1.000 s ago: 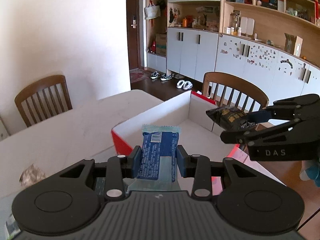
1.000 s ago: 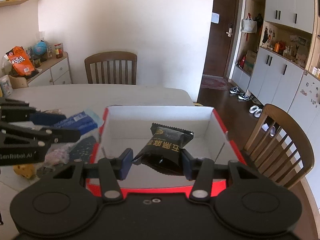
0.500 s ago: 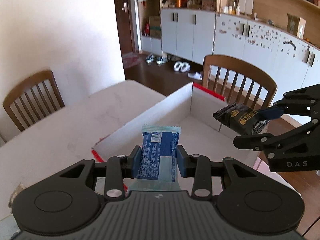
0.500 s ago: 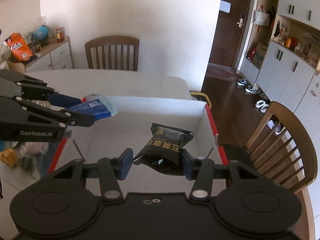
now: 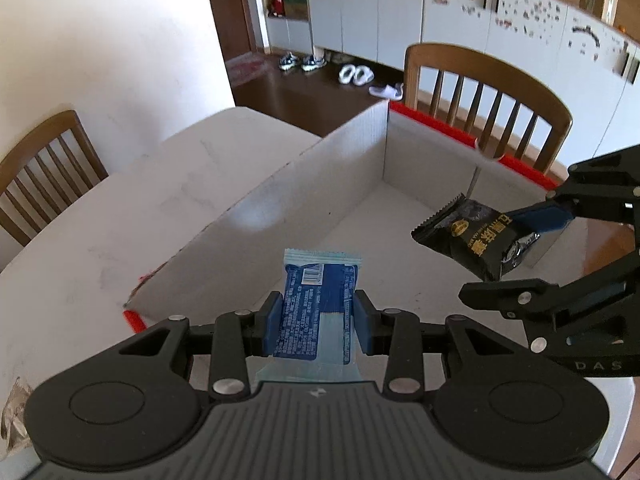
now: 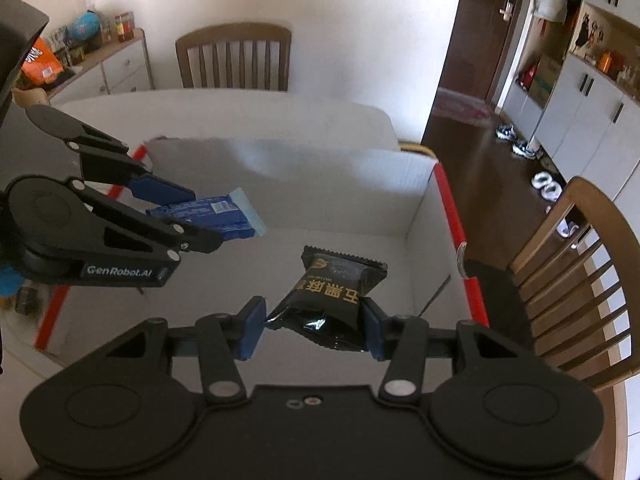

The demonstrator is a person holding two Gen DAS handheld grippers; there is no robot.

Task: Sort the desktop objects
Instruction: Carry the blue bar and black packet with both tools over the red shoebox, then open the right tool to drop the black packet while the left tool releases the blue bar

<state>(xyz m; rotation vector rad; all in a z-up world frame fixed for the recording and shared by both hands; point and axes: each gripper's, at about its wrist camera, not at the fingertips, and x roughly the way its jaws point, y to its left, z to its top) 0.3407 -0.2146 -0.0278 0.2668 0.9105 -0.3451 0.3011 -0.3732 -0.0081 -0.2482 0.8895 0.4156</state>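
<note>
Nearest each camera, the 2 tongs carry 1 snack apiece: the left tongs [image 5: 315, 322] pinch a blue packet [image 5: 318, 308] by its long sides, and the right tongs [image 6: 313, 326] pinch a black packet [image 6: 334, 294] across its lower half, so both wrappers stick out forward, free to drop. Both hang tilted down above the white floor of the red-edged cardboard box [image 6: 448, 200] on the counter [image 5: 100, 216], probably so that letting go lands them inside. Beyond stand wooden chairs [image 6: 234, 56].
</note>
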